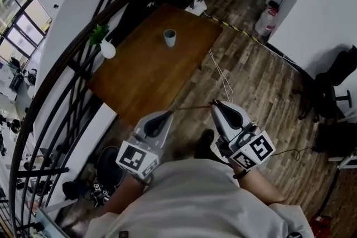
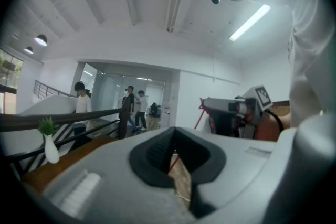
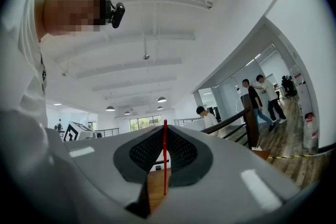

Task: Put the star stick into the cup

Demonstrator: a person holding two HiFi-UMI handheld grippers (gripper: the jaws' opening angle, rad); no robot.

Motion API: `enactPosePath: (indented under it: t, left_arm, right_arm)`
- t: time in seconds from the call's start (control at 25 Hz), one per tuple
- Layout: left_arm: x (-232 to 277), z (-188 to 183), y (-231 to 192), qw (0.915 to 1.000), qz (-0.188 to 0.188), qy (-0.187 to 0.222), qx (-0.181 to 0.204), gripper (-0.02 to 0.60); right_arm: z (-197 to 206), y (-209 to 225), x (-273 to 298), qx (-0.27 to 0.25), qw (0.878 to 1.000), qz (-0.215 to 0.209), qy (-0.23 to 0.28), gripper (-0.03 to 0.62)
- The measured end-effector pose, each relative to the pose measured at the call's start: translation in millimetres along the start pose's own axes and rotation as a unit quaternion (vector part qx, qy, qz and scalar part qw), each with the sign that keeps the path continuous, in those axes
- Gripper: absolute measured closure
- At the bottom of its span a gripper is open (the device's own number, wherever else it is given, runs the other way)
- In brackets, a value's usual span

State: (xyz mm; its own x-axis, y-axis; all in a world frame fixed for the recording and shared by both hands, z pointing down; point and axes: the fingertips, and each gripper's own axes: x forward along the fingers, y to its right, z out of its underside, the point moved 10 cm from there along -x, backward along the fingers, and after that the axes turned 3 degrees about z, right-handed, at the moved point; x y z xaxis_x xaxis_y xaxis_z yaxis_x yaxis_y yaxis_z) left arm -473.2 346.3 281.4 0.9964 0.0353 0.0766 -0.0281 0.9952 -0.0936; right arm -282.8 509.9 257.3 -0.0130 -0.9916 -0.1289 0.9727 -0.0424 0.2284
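Note:
A thin red star stick (image 1: pixel 194 106) runs level between my two grippers, above the floor in front of the wooden table (image 1: pixel 139 86). My left gripper (image 1: pixel 169 113) is shut on its left end, and the stick (image 2: pixel 171 164) shows as a short red line in the narrow gap of the jaws. My right gripper (image 1: pixel 216 103) is shut on its right end; in the right gripper view the stick (image 3: pixel 165 157) stands upright between the dark pads. The star itself I cannot make out. A pale cup (image 1: pixel 169 37) stands upright on the far part of the table, well away from both grippers.
A white vase with a green plant (image 1: pixel 106 47) stands at the table's left edge, beside a dark curved railing (image 1: pixel 67 58). Cables (image 1: pixel 223 78) trail over the wooden floor right of the table. Several people (image 2: pixel 131 105) stand beyond it. A black chair (image 1: pixel 329 95) is at the right.

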Motion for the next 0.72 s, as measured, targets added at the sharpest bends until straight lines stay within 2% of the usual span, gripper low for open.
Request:
enactPosePath:
  t: [0.36,0.56,0.72]
  left_arm:
    - [54,-8,-29,0.9995,-0.031,-0.004,-0.001,0.58]
    - [113,-15,-43,0.9994,-0.034,0.003,0.006,0.58]
    - [179,-25,-43,0.9995,-0.029,0.008,0.011,0.58]
  right_arm:
    - [-13,70,31,0.004,1.0,-0.017,0.003,0.569]
    - [-26,124,41,-0.012,1.0,-0.021,0.008,0.569]
    - [-47,183,38,-0.018,1.0,-0.023,0.012,0.569]
